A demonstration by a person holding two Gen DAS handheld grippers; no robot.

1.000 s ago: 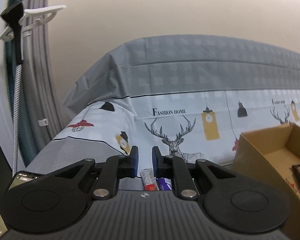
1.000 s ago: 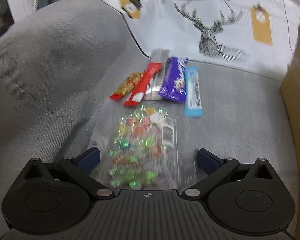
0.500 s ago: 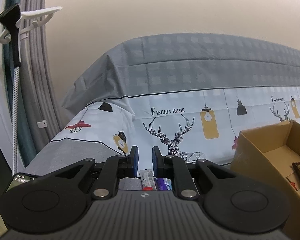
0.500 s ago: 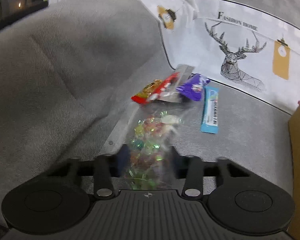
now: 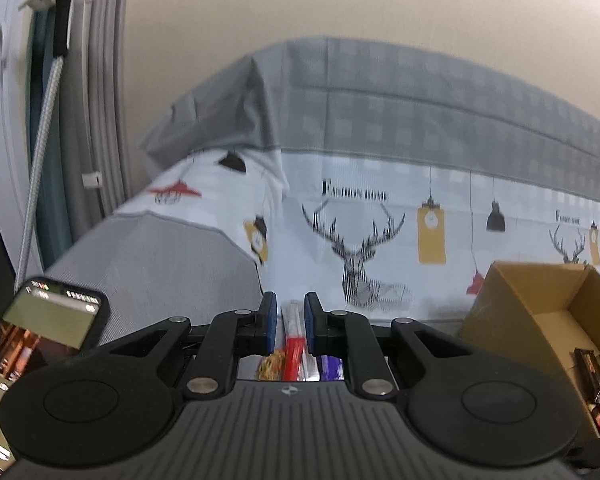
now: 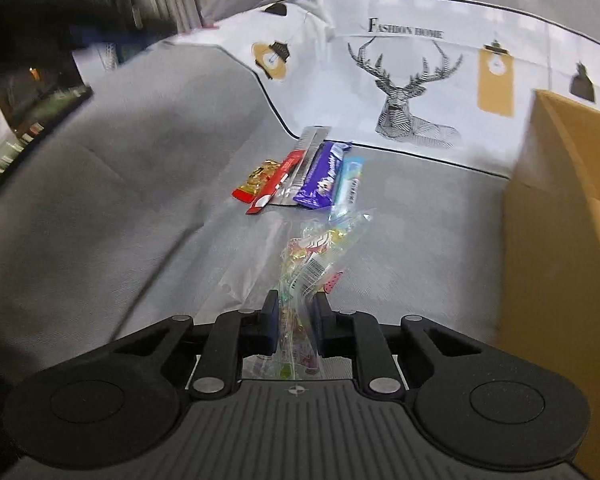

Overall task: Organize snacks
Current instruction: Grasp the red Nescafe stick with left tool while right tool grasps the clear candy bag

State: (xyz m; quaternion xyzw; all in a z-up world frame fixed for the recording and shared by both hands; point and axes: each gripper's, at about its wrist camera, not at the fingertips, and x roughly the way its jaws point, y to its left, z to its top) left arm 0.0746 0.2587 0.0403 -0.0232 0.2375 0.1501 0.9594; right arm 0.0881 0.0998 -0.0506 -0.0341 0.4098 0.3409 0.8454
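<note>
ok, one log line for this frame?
right gripper: shut on clear bag of colourful candies | left gripper: empty, nearly closed | brown cardboard box: at right | wrapped snack bars: on sofa

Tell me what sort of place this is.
Most likely a bedroom at home: snacks lie on a bed with a deer-print sheet, a covered pillow against the wall, and curtains beside it. A cardboard box sits on the bed.

Grey sofa cover (image 5: pixel 172 264) with deer print (image 5: pixel 356 256), phone (image 5: pixel 48 320) lit at lower left, grey curtain (image 5: pixel 104 112), beige wall (image 5: pixel 340 0), braided cable (image 5: pixel 40 152)
</note>
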